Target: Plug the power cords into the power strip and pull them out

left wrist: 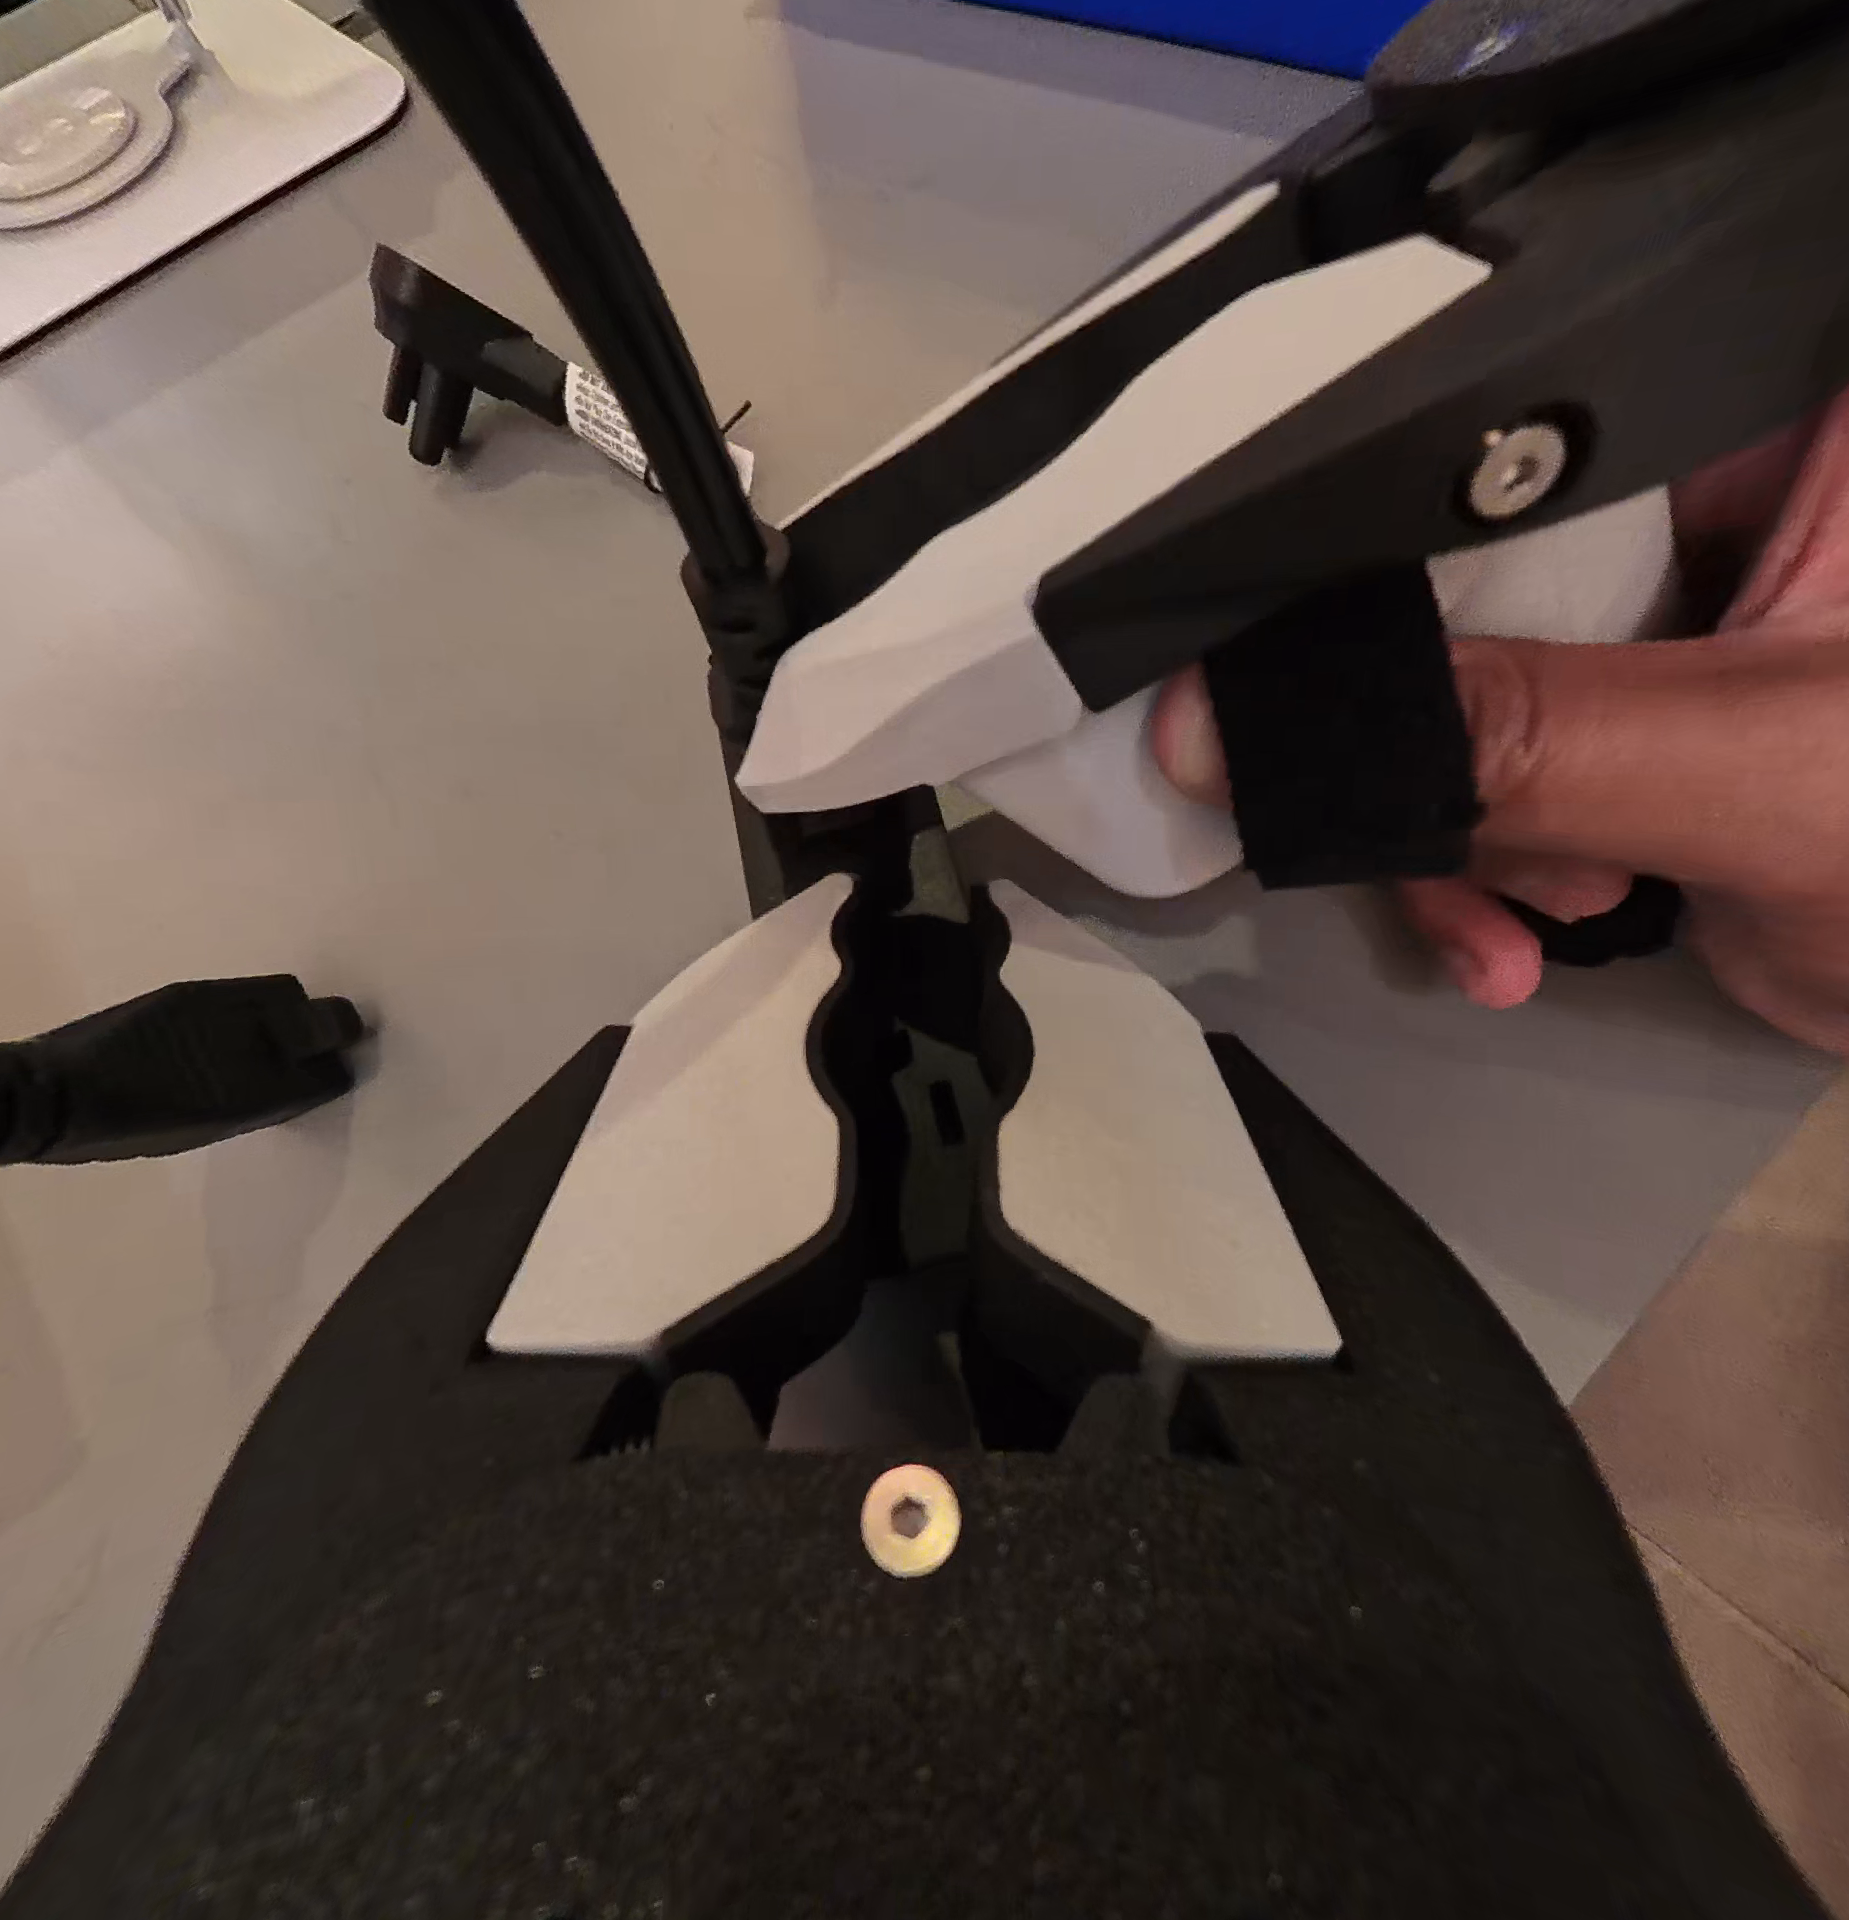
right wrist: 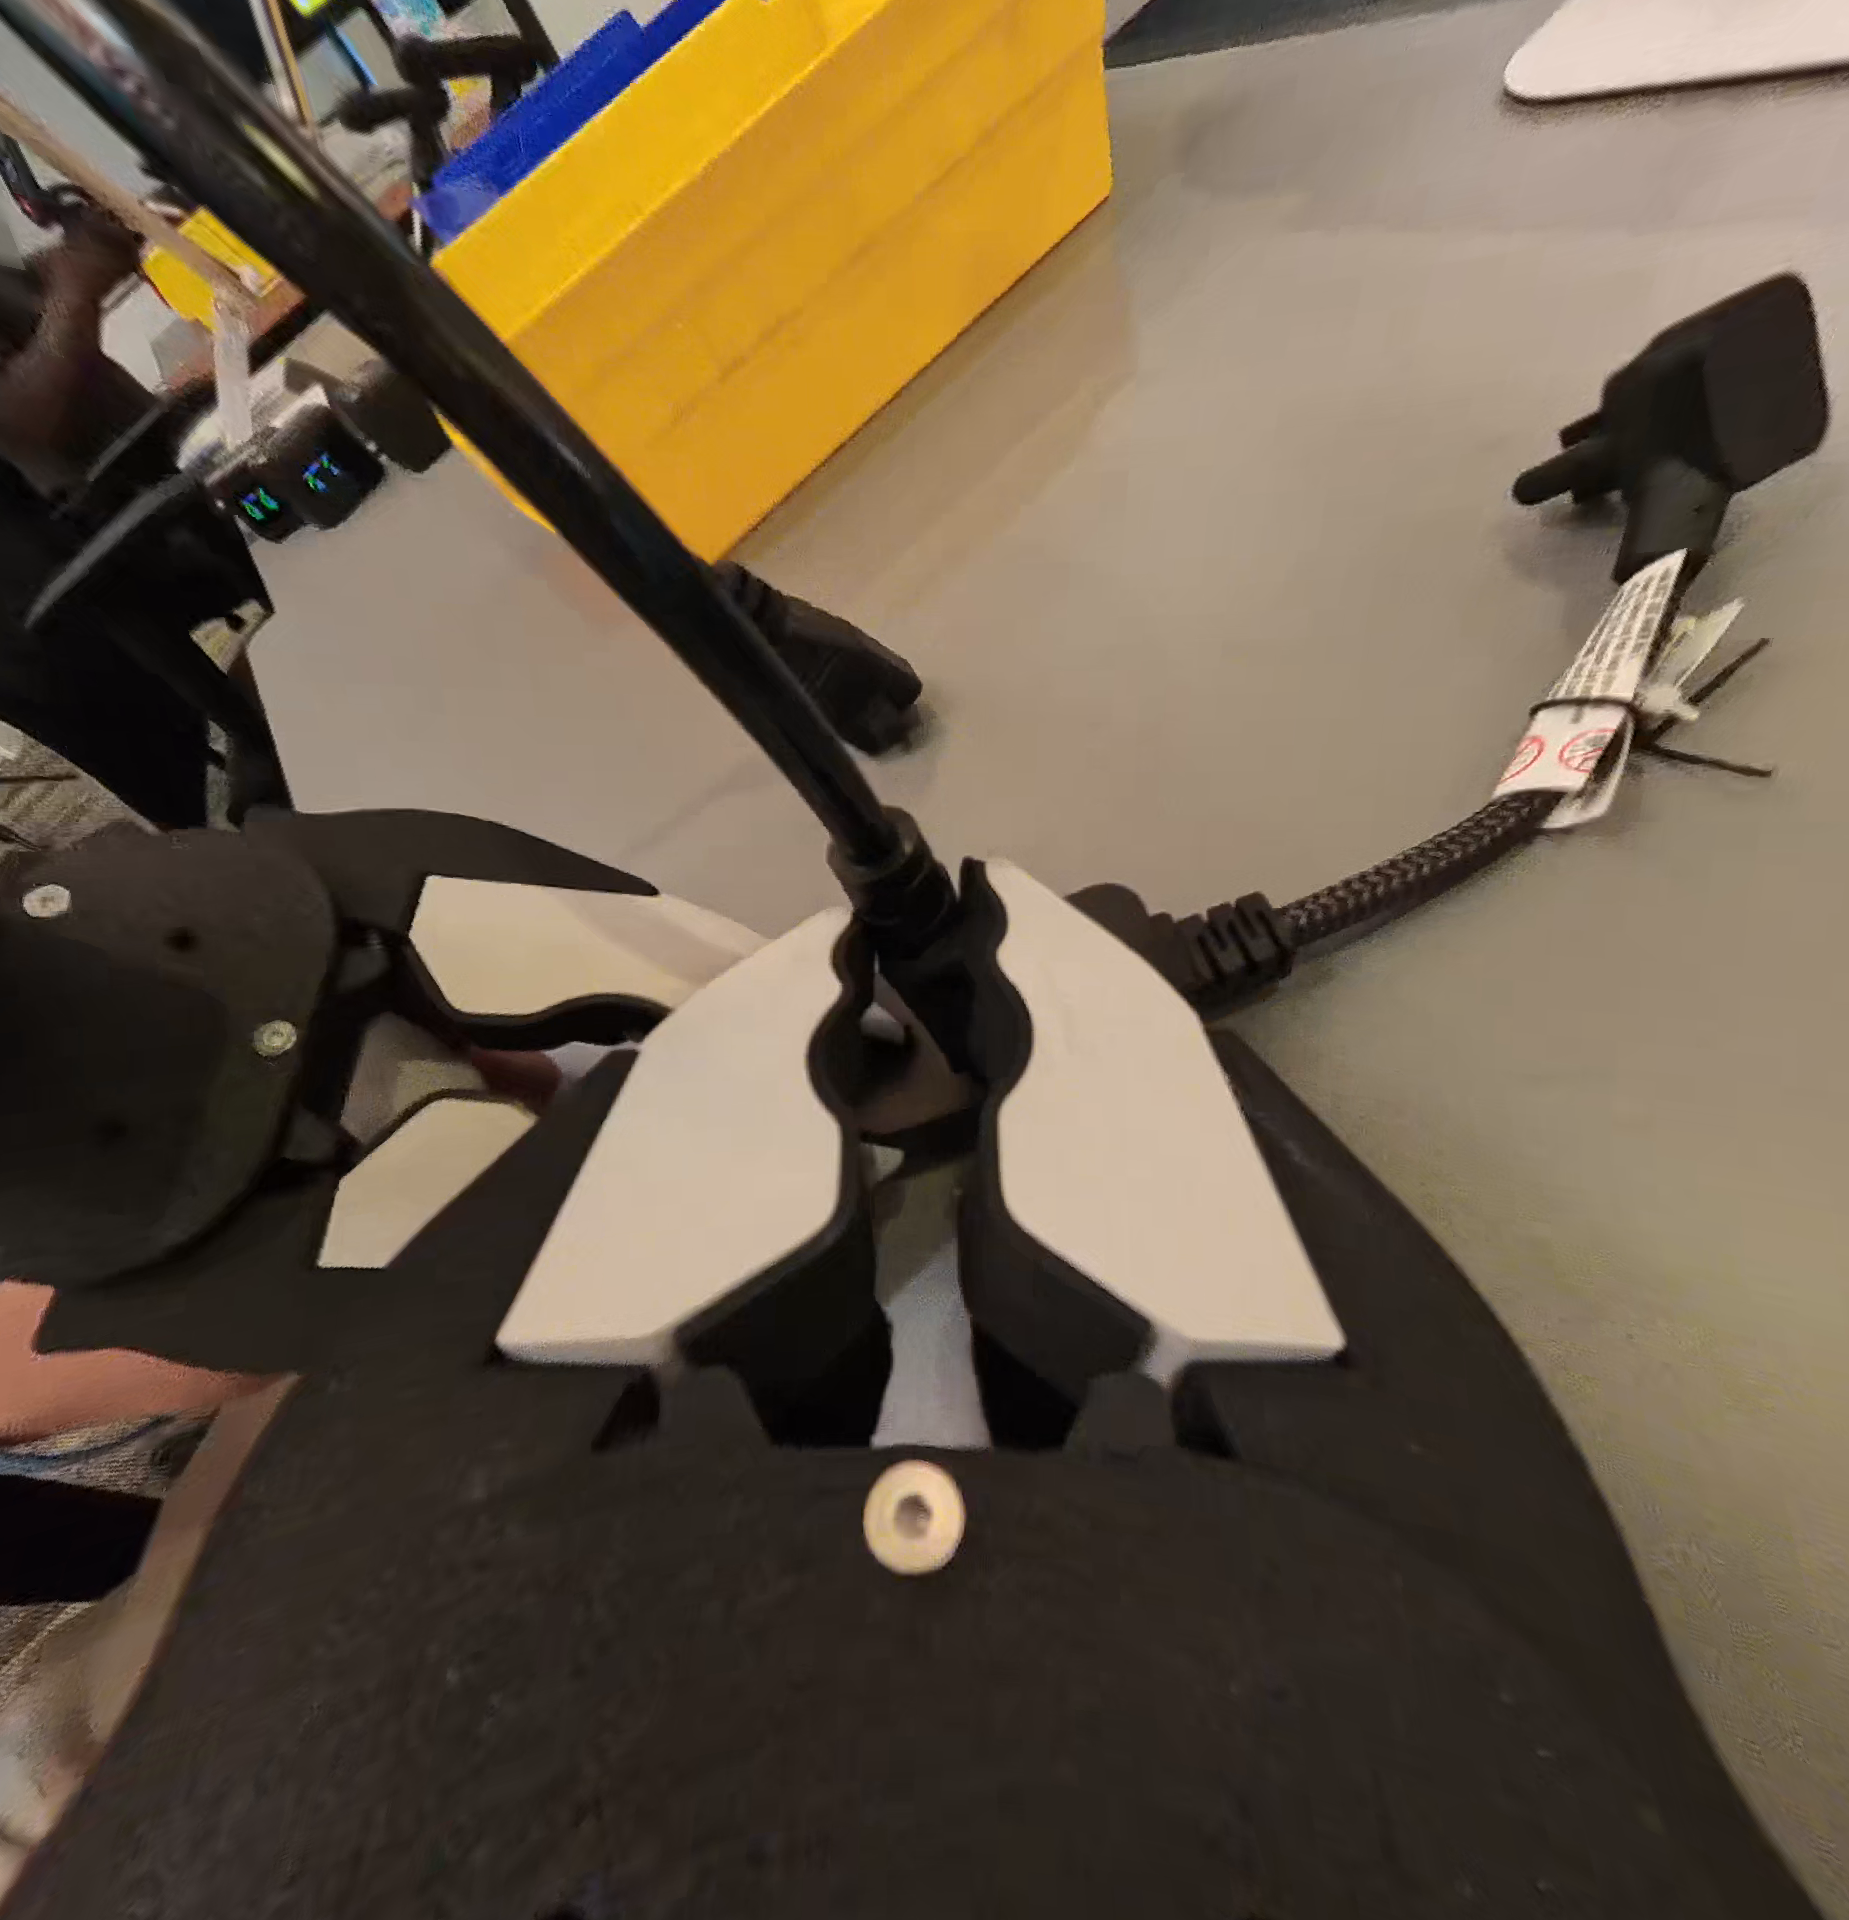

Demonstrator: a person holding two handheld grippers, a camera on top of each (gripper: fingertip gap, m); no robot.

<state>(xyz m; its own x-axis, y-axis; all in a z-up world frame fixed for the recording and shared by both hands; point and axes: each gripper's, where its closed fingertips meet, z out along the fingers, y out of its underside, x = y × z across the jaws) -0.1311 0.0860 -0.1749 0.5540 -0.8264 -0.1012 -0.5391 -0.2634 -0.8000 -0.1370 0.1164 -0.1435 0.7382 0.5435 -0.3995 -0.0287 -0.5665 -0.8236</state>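
Observation:
My left gripper (left wrist: 920,904) is shut on the black power strip body (left wrist: 930,1122), low over the grey table. My right gripper (right wrist: 909,904) is shut on a black plug (right wrist: 915,956), and its thick black cord (right wrist: 484,416) rises up and to the left. In the left wrist view the right gripper (left wrist: 785,748) comes in from the upper right, right at my left fingertips. The fingers hide where the plug and strip meet. The strip's braided cable (right wrist: 1419,883) runs right to a three-pin plug (right wrist: 1720,416) lying on the table.
A loose black plug (right wrist: 826,655) lies on the table; it also shows in the left wrist view (left wrist: 172,1060). A yellow bin (right wrist: 774,260) stands behind, and a white mat (left wrist: 172,156) lies at the far left. A hand (left wrist: 1626,779) holds the right gripper. Left tips to right tips: about 4 cm.

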